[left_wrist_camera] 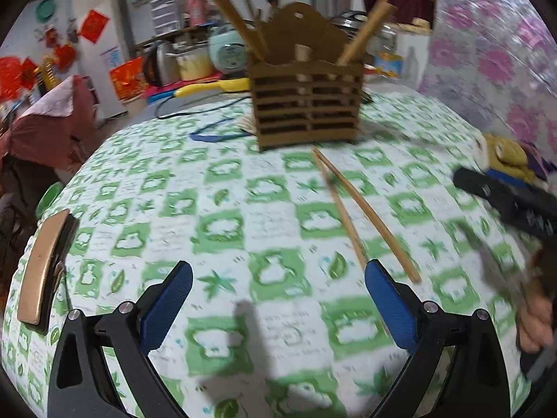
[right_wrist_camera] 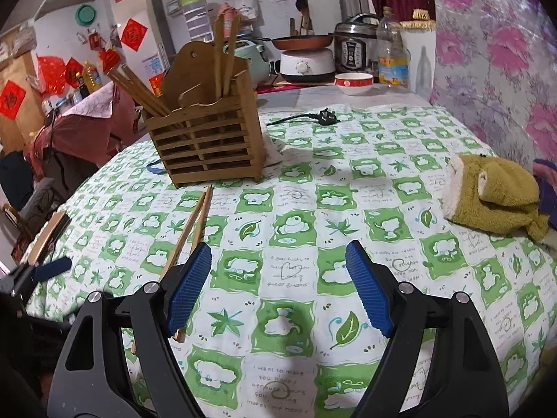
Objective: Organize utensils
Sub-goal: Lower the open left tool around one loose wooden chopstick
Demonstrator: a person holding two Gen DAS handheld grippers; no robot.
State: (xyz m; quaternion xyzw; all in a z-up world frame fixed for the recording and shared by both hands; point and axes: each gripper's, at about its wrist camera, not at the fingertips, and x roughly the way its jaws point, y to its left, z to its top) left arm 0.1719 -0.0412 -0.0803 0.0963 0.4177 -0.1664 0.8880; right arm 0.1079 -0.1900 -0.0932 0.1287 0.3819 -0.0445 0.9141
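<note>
The right gripper is hanging over the tablecloth with its jaws spread wide and nothing between them, the loose pair of chopsticks lying just past its left finger, probably waiting to be picked up. The left gripper is likewise gaping empty, with the same chopsticks running beside its right finger. Beyond, the wooden holder is standing upright with other chopsticks leaning in its compartments, likely where this pair belongs.

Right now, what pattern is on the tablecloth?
Green and white checks with leaves on the tablecloth, clearest in the right wrist view.
</note>
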